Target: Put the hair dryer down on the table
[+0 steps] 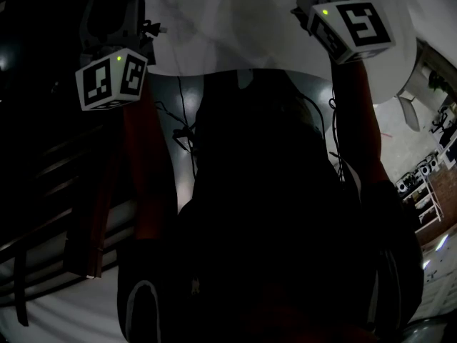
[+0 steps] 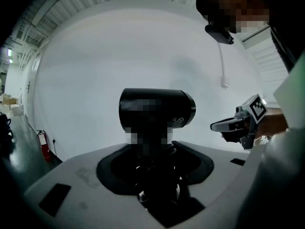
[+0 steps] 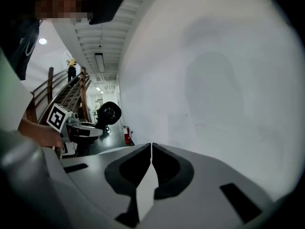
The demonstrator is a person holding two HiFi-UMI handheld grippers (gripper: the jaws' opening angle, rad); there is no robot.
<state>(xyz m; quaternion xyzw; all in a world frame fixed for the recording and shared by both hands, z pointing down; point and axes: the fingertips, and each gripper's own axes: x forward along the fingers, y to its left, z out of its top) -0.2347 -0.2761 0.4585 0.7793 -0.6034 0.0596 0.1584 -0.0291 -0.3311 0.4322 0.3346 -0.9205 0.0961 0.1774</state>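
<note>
A black hair dryer (image 2: 156, 109) stands upright between the jaws of my left gripper (image 2: 155, 168), which is shut on its handle; the barrel lies crosswise above the jaws. The right gripper view shows the same dryer (image 3: 109, 113) raised in the left gripper (image 3: 88, 129), off to its left. My right gripper (image 3: 151, 146) is shut with nothing in it, and it shows in the left gripper view (image 2: 224, 125) at the right. Both grippers hang over the white table top (image 1: 235, 27). In the head view only the left cube (image 1: 111, 77) and the right cube (image 1: 355, 28) are plain.
The pale table surface (image 2: 119, 56) fills most of both gripper views. A red fire extinguisher (image 2: 44, 146) stands on the dark floor beyond the table's edge. The person's dark torso (image 1: 271, 227) takes up the lower head view. Shelving and chairs (image 1: 428, 170) sit at the far right.
</note>
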